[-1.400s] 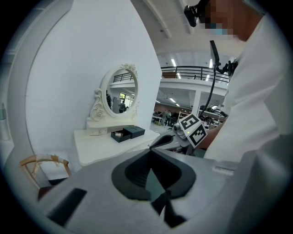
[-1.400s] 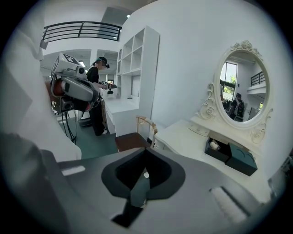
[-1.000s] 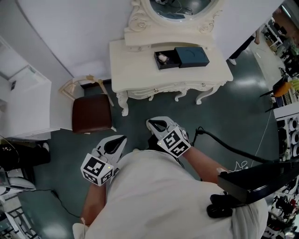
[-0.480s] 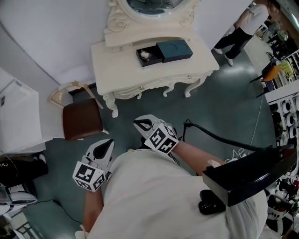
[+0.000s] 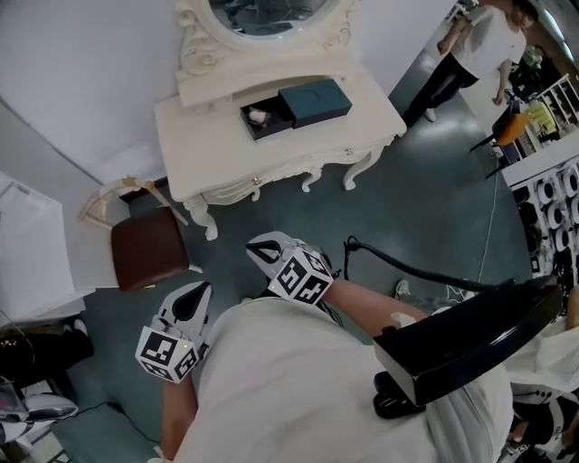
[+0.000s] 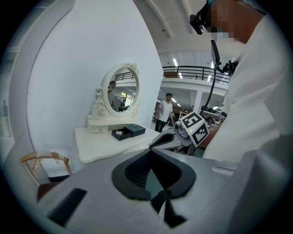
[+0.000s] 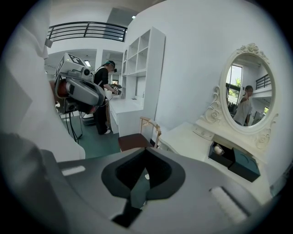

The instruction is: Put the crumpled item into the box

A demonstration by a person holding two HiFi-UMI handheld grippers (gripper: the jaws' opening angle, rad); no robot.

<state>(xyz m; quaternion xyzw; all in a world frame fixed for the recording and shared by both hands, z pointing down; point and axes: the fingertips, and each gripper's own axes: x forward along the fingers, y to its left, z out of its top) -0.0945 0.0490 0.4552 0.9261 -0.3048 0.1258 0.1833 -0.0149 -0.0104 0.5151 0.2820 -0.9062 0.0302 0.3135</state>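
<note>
table (image 5: 213, 154) now further left | left gripper (image 5: 201, 289), right gripper (image 5: 259, 250): jaws still together

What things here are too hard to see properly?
- Crumpled item in the box: head view, too small to tell what it is.
- Mirror: head view, cut off by the top edge.
- Floor right under the person: head view, hidden by the white shirt.
</note>
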